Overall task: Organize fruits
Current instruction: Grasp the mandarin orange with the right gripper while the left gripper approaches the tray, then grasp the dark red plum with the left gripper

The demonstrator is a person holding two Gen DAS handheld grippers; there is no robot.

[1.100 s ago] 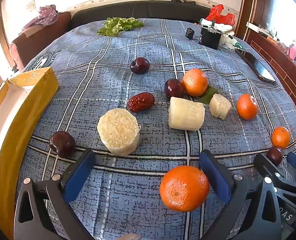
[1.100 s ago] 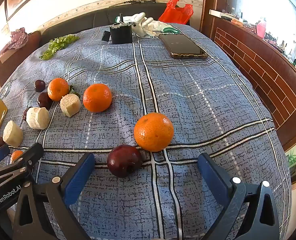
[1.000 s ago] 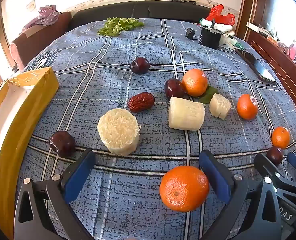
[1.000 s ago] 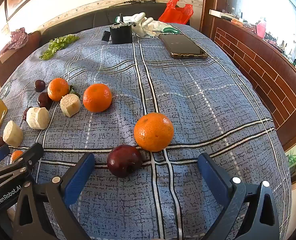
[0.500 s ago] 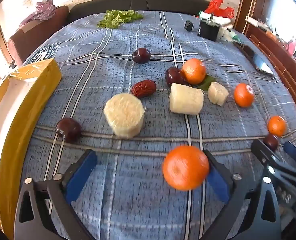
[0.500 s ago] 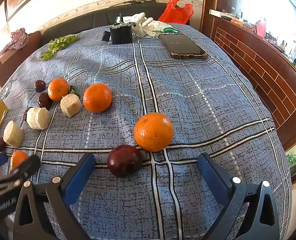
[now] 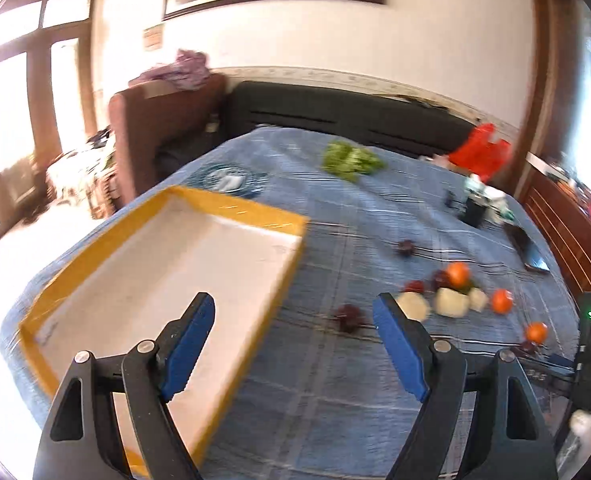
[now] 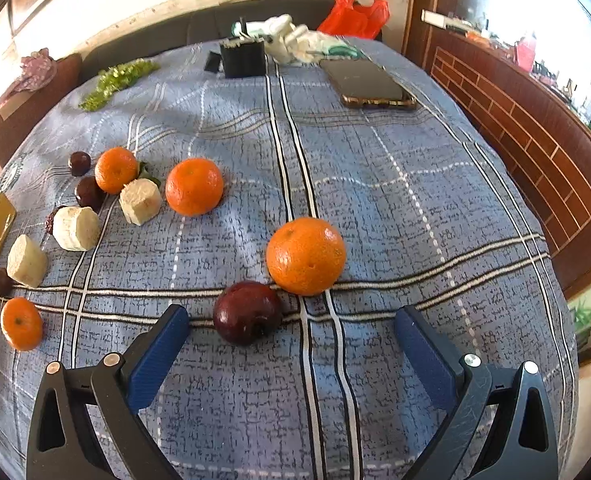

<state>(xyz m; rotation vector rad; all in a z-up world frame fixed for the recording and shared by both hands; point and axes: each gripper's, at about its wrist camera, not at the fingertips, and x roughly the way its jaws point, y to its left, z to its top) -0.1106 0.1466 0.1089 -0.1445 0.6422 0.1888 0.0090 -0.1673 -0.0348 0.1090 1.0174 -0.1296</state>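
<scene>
Fruit lies scattered on a blue plaid cloth [image 8: 375,184]. In the right wrist view a dark red plum [image 8: 247,312] and a large orange [image 8: 306,255] sit just ahead of my open, empty right gripper [image 8: 291,344]. Further left are more oranges [image 8: 193,186], pale cut fruit chunks [image 8: 140,201] and small dark fruits [image 8: 79,162]. My left gripper [image 7: 293,340] is open and empty, raised high over the right edge of a yellow-rimmed white tray [image 7: 295,256], which holds nothing. The fruit cluster [image 7: 449,300] lies far to its right.
A phone [image 8: 369,84], a black box [image 8: 242,58], white gloves, a red bag [image 8: 353,12] and green leaves [image 8: 115,78] lie at the far end. A dark sofa [image 7: 335,116] stands behind. The right edge drops beside a brick-patterned wall [image 8: 535,152].
My left gripper has risen and swung left, from low over the fruit by an orange to high over the tray. The right gripper has stayed still.
</scene>
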